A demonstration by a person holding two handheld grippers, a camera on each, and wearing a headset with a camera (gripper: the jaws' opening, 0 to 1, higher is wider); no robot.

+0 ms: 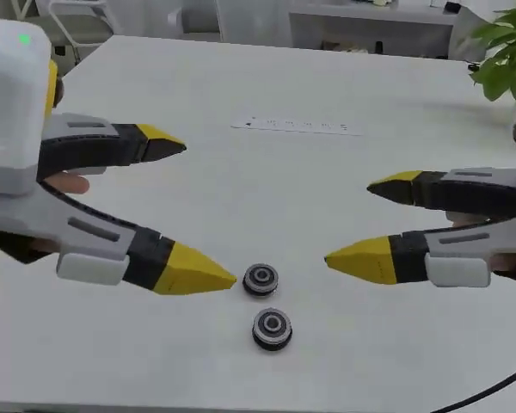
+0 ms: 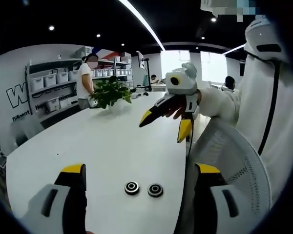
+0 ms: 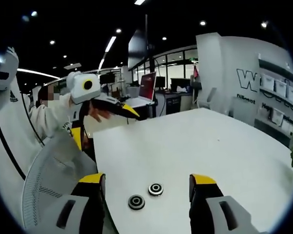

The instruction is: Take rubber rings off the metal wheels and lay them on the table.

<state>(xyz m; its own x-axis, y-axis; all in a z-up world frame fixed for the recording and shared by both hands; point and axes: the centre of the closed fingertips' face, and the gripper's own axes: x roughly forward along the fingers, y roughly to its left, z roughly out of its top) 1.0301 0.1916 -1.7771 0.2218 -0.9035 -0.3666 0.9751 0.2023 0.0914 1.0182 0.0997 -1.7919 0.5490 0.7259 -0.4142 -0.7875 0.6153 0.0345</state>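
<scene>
Wide-open left hand-held gripper (image 1: 210, 213) sits nearer: a small black-ringed metal wheel (image 1: 261, 280) lies flat just right of its near jaw; the right hand-held gripper (image 1: 347, 222), also wide, stands farther off.

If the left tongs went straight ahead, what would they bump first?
Probably the right tongs, which face them. The two metal wheels lie lower on the table, likely passed over, though height is unclear.

Two metal wheels (image 1: 261, 280) (image 1: 272, 329) lie flat, lower centre of frame, black rubber rings still on, just apart.
</scene>
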